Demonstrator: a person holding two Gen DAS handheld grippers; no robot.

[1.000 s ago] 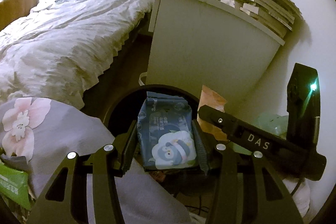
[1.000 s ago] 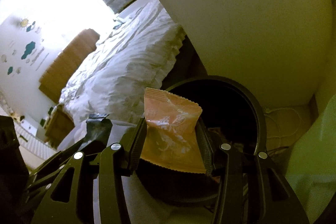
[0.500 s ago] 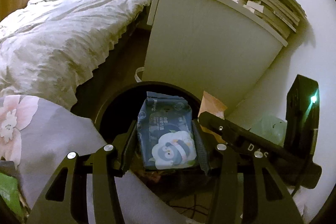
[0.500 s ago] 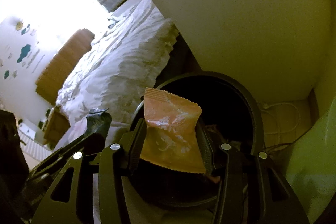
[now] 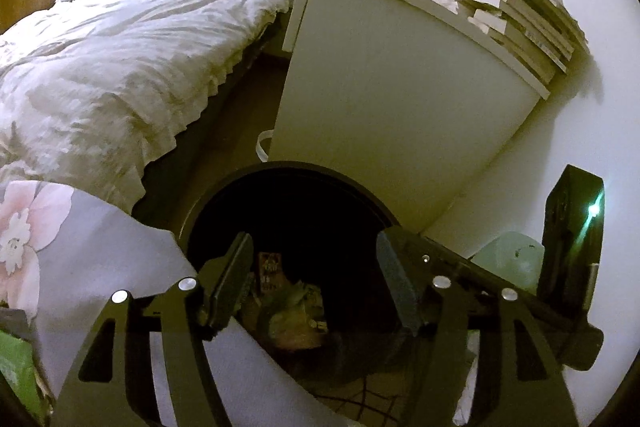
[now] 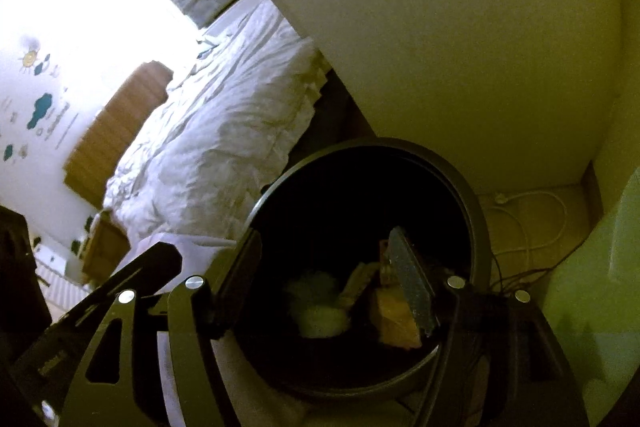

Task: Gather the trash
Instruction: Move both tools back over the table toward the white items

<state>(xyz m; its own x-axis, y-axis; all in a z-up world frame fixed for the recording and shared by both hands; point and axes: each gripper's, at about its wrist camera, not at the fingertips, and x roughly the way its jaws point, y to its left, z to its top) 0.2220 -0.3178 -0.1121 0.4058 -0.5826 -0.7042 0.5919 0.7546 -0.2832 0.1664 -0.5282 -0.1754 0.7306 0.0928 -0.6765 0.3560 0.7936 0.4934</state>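
Note:
A round black trash bin [image 5: 296, 175] stands on the floor beside a white cabinet; it also shows in the right wrist view [image 6: 472, 195]. My left gripper [image 5: 316, 279] is open and empty above the bin's mouth. My right gripper [image 6: 328, 279] is open and empty above the same bin. Inside the bin lie wrappers [image 5: 296, 311]. In the right wrist view I see the orange packet [image 6: 394, 319] and a pale crumpled piece [image 6: 316, 307] at the bottom. The right gripper's body [image 5: 572, 267] shows at the right of the left wrist view.
A bed with a white duvet [image 5: 120, 47] lies to the left. The white cabinet [image 5: 392, 99] carries stacked books [image 5: 516, 7] and toys. A grey floral cloth [image 5: 80, 247] lies at the near left. A white cable [image 6: 532, 219] lies on the floor right of the bin.
Both grippers have opened. The blue wipes pack left the left gripper and the orange packet left the right gripper; both dropped into the bin.

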